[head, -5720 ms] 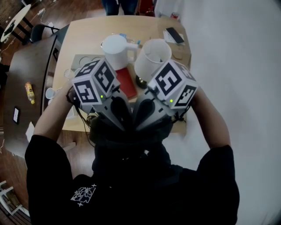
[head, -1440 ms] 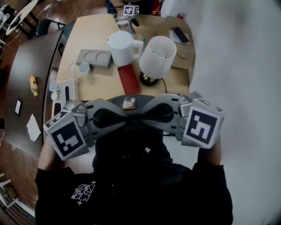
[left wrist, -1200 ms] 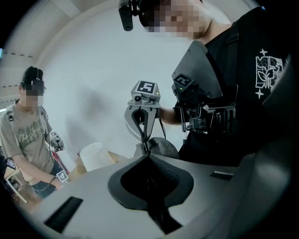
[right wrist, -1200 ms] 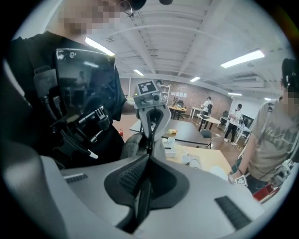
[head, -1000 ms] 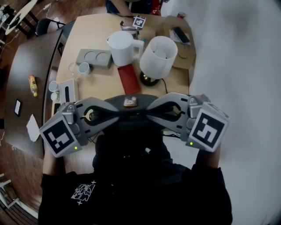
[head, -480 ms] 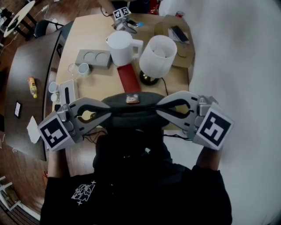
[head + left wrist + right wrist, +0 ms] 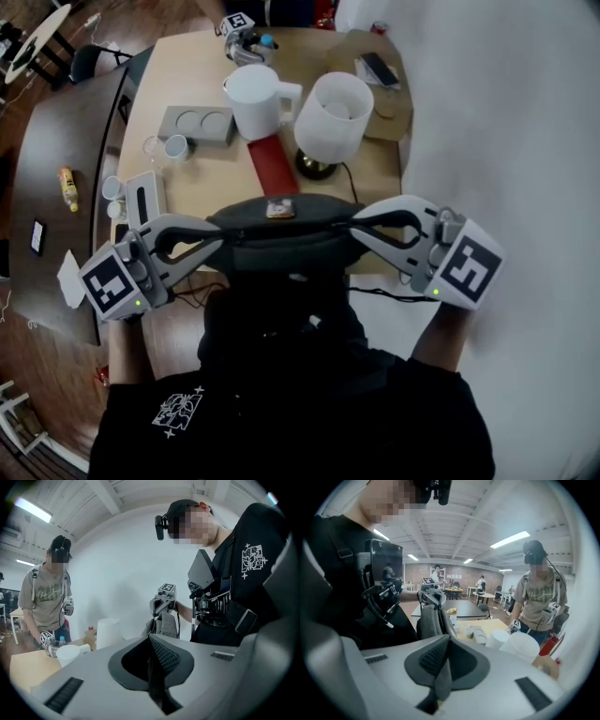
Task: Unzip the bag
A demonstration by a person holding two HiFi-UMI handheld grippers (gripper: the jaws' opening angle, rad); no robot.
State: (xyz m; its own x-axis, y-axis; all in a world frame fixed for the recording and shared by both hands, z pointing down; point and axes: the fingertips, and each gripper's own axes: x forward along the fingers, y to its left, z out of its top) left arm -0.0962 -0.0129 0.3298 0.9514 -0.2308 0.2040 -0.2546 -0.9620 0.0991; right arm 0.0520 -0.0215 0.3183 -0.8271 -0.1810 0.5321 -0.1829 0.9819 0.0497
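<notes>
The dark grey bag (image 7: 281, 239) hangs stretched along the table's (image 7: 197, 192) near edge, short of the white lamp (image 7: 330, 117). The left gripper (image 7: 217, 246) pinches its left end between closed fingers, and the right gripper (image 7: 358, 232) pinches its right end likewise.

Earliest frame: left marker cube (image 7: 111, 284) and right marker cube (image 7: 467, 268) sat side by side at frame centre, covering the dark grey bag (image 7: 281, 246). Since then the left gripper (image 7: 217, 246) has swung out to the lower left and the right gripper (image 7: 358, 229) to the right. Their jaw tips, once nearly meeting at centre, are now well apart. The bag between them has gone from a short bunched patch to a long stretched band, with its orange tag (image 7: 278, 208) exposed. At the top edge, another person's gripper (image 7: 240, 26) has come into view and drifted from centre toward the left.
</notes>
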